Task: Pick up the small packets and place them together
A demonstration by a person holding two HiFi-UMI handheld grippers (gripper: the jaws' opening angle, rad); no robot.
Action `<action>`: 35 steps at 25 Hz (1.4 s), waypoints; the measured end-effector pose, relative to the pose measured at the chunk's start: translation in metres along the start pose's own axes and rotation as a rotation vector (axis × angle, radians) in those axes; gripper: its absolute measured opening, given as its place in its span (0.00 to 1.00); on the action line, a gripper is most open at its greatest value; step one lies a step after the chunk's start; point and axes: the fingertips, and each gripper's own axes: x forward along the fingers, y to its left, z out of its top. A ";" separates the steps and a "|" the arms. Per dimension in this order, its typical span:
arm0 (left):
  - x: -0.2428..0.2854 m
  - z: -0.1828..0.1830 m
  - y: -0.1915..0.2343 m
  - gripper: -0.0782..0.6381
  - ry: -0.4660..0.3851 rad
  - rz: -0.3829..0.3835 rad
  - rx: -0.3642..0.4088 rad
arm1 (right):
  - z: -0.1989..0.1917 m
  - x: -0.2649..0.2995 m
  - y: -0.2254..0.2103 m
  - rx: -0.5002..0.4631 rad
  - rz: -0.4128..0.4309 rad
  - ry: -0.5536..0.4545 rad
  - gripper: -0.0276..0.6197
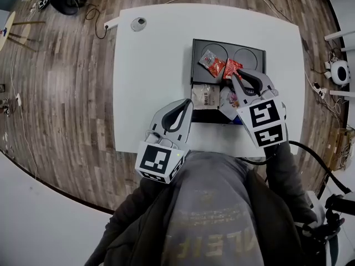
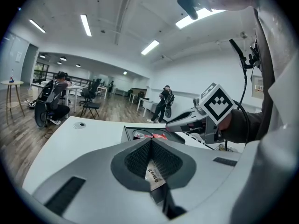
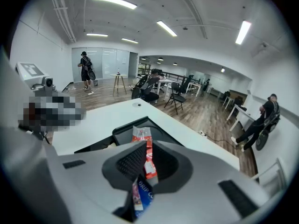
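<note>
Right claw (image 1: 234,77) clamped on red packet (image 1: 231,66) over black tray (image 1: 247,56), second red packet (image 1: 212,61) just beside it. Left claw (image 1: 187,103) together, apparently empty. Beige packet (image 1: 203,97) and white packet (image 1: 226,98), lower in frame, not yet gathered.

I'm looking down on a white table (image 1: 150,93) over wood flooring (image 1: 61,82). A round cable port (image 1: 138,24) sits toward its ten o'clock corner. A black cable (image 1: 99,29) lies farther out that way.

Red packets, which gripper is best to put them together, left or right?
Right. The right gripper already pinches one red packet at the tray, close beside the other red packet. The left gripper is shut and holds nothing, at the tray's near edge.
</note>
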 end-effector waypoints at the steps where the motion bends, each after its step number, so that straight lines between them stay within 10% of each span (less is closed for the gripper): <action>1: -0.001 0.000 -0.004 0.10 -0.001 -0.006 0.003 | -0.004 -0.003 0.006 -0.004 0.013 0.004 0.10; 13: -0.013 -0.015 -0.019 0.10 0.045 -0.002 0.019 | -0.075 0.019 0.079 0.009 0.226 0.126 0.11; 24: -0.020 -0.019 0.001 0.10 0.065 0.057 -0.014 | -0.076 0.057 0.109 -0.082 0.311 0.188 0.46; 31: -0.015 -0.026 0.018 0.10 0.082 0.078 -0.045 | -0.086 0.072 0.112 -0.115 0.329 0.273 0.47; 35: -0.015 -0.025 0.024 0.10 0.077 0.079 -0.055 | -0.084 0.072 0.117 -0.117 0.344 0.259 0.24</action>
